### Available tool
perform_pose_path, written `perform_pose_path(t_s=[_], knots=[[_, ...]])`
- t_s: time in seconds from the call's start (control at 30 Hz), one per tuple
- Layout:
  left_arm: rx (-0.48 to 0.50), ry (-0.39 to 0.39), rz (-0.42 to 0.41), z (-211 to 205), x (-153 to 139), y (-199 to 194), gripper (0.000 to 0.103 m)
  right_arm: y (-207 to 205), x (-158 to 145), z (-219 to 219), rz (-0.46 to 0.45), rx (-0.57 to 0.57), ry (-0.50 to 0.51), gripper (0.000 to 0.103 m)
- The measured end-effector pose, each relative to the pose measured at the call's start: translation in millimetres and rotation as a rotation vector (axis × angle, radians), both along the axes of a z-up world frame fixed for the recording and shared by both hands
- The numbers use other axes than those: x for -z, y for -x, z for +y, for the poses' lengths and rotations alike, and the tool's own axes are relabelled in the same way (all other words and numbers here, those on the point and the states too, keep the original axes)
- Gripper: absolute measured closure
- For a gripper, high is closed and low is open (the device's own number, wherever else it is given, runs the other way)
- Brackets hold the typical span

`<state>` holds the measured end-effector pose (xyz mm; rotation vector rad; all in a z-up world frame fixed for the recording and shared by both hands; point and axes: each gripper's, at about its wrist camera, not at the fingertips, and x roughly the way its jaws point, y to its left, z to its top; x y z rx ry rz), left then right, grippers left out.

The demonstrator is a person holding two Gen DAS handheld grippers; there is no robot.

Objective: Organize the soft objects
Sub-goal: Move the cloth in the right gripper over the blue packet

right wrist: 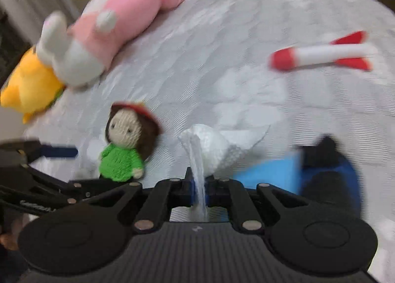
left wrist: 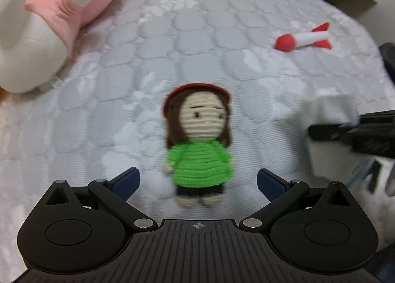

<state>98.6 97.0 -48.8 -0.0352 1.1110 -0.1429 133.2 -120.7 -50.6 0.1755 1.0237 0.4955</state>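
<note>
The right gripper (right wrist: pixel 200 190) pinches a white tissue (right wrist: pixel 217 149), probably by one fold; lift gently. The left gripper (left wrist: pixel 198 179), wide open and empty, straddles the crocheted doll (left wrist: pixel 198 144) mid-mattress (left wrist: pixel 172 35).

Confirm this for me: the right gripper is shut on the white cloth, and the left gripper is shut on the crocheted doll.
Half right. The right gripper is shut on the white cloth, but the left gripper is open, its jaws apart either side of the crocheted doll, as the left wrist view shows.
</note>
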Motion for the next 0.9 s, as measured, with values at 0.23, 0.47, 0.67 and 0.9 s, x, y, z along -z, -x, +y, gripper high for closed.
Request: perform_pose_path(t_s=[0.23, 0.47, 0.67, 0.9], knots=[[0.056, 0.317, 0.100, -41, 10, -9, 0.000, 27, -32, -96, -0.077, 0.276, -0.165, 0.094], [0.115, 0.326, 0.181, -128, 39, -20, 0.000, 11, -11, -114, -0.025, 0.334, -0.162, 0.094], [0.139, 0.190, 0.119, -161, 45, -17, 0.026, 17, -11, -123, -0.042, 0.321, -0.176, 0.093], [0.531, -0.190, 0.067, -153, 35, 10, 0.018, 20, -11, -106, -0.016, 0.239, -0.221, 0.093]])
